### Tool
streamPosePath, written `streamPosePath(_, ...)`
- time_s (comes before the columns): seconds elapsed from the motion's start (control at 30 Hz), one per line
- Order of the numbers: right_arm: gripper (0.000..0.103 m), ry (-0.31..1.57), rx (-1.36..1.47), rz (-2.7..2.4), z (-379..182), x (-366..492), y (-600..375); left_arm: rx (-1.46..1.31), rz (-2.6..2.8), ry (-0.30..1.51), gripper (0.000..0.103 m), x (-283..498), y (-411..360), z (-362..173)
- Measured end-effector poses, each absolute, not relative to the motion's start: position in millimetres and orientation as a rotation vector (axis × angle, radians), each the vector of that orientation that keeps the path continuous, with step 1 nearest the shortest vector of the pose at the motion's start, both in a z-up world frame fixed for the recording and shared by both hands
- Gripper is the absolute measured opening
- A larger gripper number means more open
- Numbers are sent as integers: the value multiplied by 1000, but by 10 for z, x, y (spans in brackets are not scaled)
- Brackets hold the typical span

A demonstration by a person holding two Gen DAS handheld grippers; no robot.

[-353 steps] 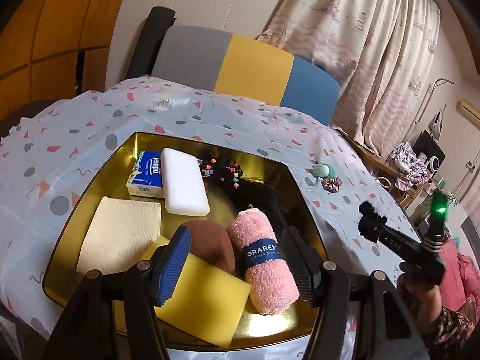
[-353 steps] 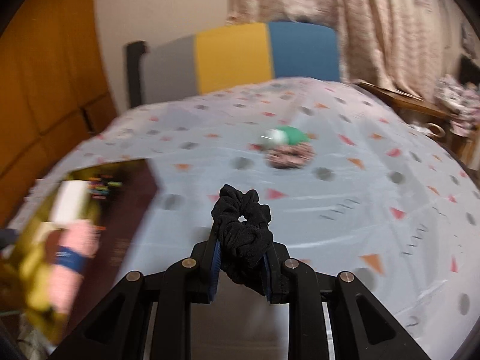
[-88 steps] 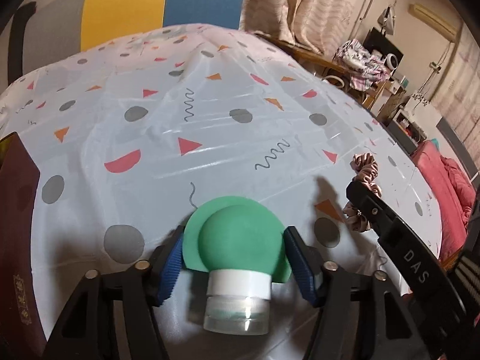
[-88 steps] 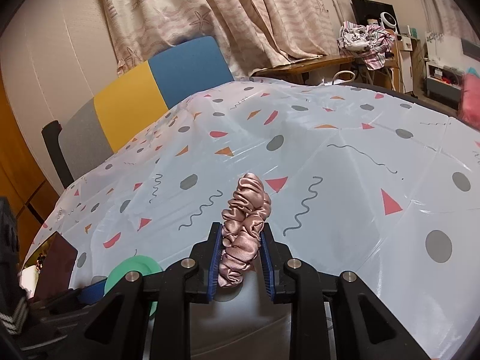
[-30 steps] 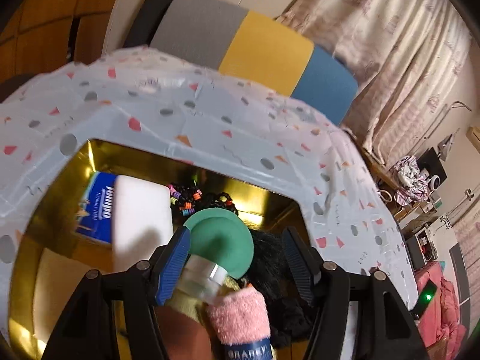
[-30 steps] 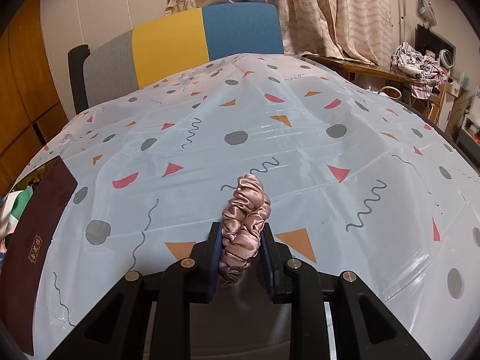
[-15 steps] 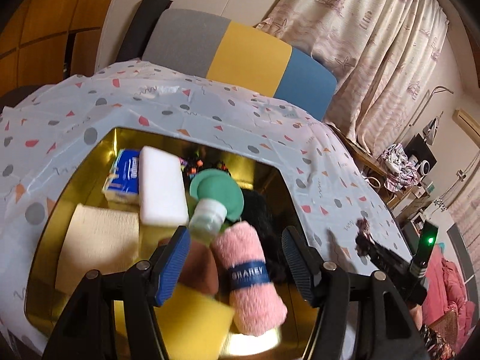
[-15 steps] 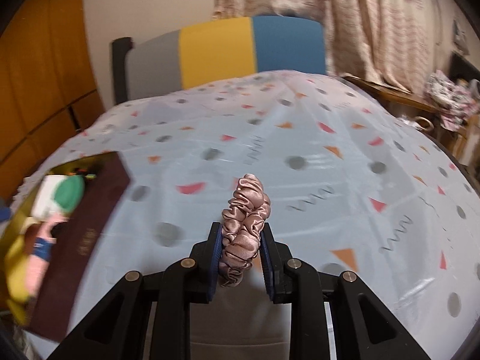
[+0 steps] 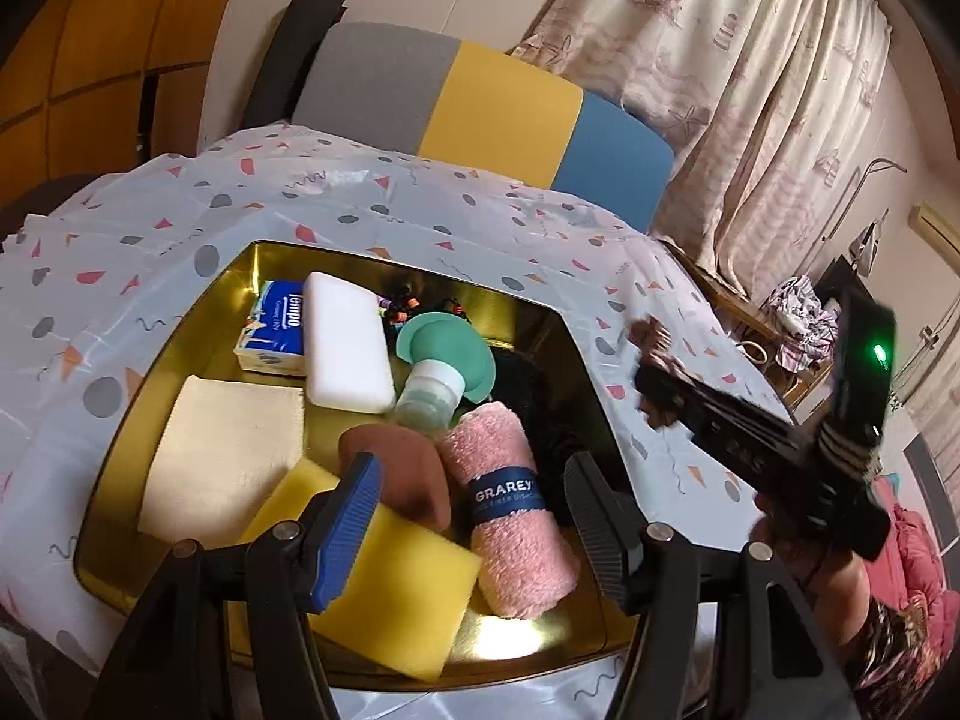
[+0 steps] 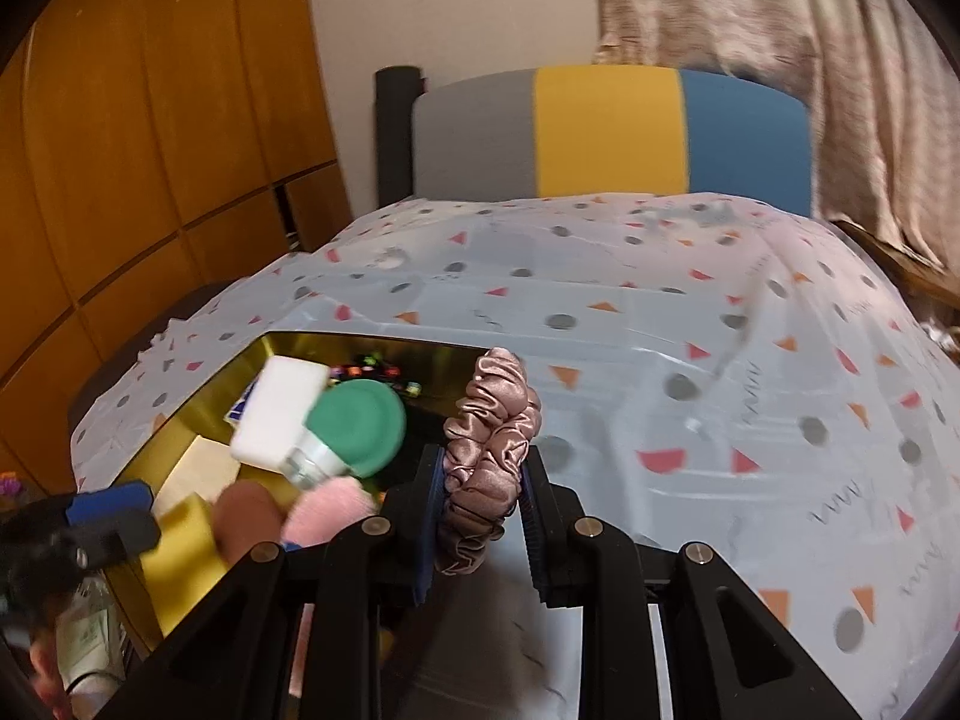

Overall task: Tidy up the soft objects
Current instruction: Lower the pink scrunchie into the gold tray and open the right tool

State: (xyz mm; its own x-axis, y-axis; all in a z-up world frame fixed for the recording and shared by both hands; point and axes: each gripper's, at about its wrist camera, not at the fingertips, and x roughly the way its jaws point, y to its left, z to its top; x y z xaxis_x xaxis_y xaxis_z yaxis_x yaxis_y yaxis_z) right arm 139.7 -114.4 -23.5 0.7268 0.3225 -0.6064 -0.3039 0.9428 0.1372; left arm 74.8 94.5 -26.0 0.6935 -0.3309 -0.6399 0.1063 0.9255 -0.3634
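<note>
1. Patterned cloth covers the surface (image 9: 360, 204) in the left wrist view, with a grey, yellow and blue chair back (image 9: 480, 96) and pale curtains (image 9: 750, 60) behind it.
2. On the cloth sits a gold tray (image 9: 180, 348) that holds a tissue pack (image 9: 273, 324), a white sponge (image 9: 345, 342), a cream cloth (image 9: 222, 450), a yellow sponge (image 9: 390, 588), a brown puff (image 9: 402, 474), a rolled pink towel (image 9: 510, 510) and a green-capped bottle (image 9: 444, 360) lying against the towel.
3. The left tool (image 9: 474, 516) hangs over the near end of the tray, its jaws wide with nothing between them.
4. To the right, the right tool (image 9: 654, 372) reaches over the cloth, blurred.
5. From the right wrist view, the right tool (image 10: 483, 516) is closed narrow on a dusty-pink satin scrunchie (image 10: 492, 450), which stands upright between the pads, above the cloth just beside the tray's (image 10: 180, 420) right edge.
6. The bottle (image 10: 354, 435), white sponge (image 10: 279, 414), puff (image 10: 246, 516) and towel (image 10: 330, 504) show in the tray to the left.
7. A blue pad of the left tool (image 10: 108, 501) shows at the lower left.
</note>
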Motion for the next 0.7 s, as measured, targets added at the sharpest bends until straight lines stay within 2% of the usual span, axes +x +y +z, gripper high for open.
streamPosePath(0.47, 26, 730, -140, 348, -381, 1965, -552, -338, -247, 802, 65, 721, 989, -313)
streamPosePath(0.67, 50, 732, -207, 317, -416, 2034, -463, -339, -231, 815, 65, 735, 996, -324)
streamPosePath(0.7, 58, 737, -205, 314, -415, 2037, -464, -342, -231, 817, 65, 735, 996, -325)
